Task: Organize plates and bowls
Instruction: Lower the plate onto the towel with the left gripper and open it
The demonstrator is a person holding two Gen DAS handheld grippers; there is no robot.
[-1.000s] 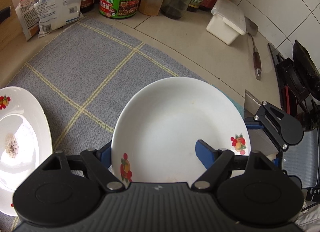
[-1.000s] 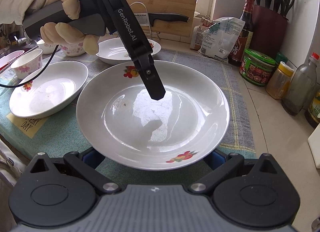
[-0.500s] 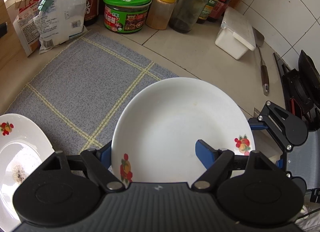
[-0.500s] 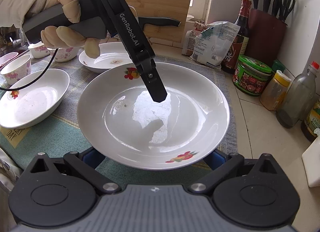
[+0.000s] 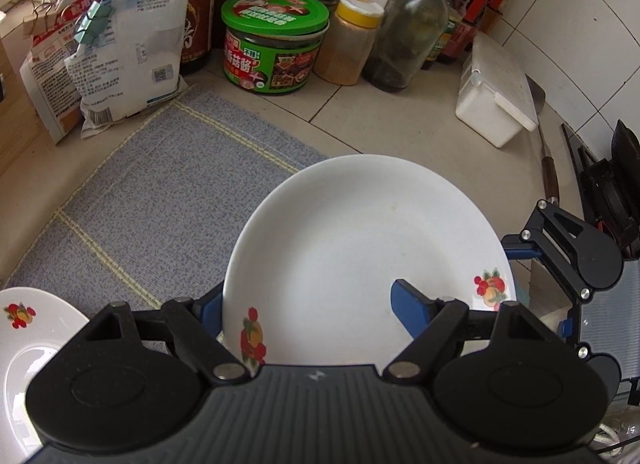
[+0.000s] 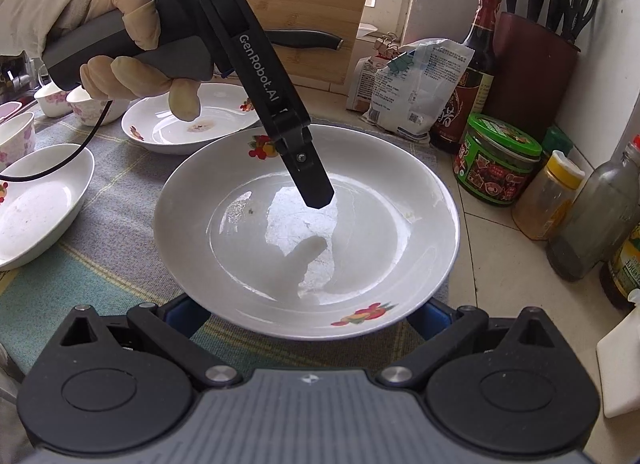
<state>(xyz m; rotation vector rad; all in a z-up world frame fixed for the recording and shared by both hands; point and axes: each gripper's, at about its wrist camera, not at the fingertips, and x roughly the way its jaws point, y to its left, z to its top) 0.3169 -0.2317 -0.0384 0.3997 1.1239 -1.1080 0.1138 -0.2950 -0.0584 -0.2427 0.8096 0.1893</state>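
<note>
A white deep plate (image 5: pixel 360 248) with fruit decals hangs over the grey-blue mat (image 5: pixel 160 192), carried between both grippers. My left gripper (image 5: pixel 306 292) straddles its rim, with one blue finger under the plate and the other inside it. That inner finger (image 6: pixel 308 172) reaches down into the plate (image 6: pixel 360 192) in the right wrist view, below a gloved hand (image 6: pixel 132 44). My right gripper (image 6: pixel 308 314) holds the near side, and both its fingers vanish beneath the rim. It shows at the plate's right edge (image 5: pixel 540 288) in the left wrist view.
A stained plate (image 6: pixel 192 124) and another deep plate (image 6: pixel 36 200) lie on the mat to the left, with small flowered bowls (image 6: pixel 92 108) behind. A green jar (image 5: pixel 276 48), bottles (image 5: pixel 408 32), bags (image 5: pixel 120 44) and a white box (image 5: pixel 496 104) line the wall.
Both grippers have carried the plate sideways toward the jars and bottles. The other plates and the mat have slid away to the left. Neither grip has altered.
</note>
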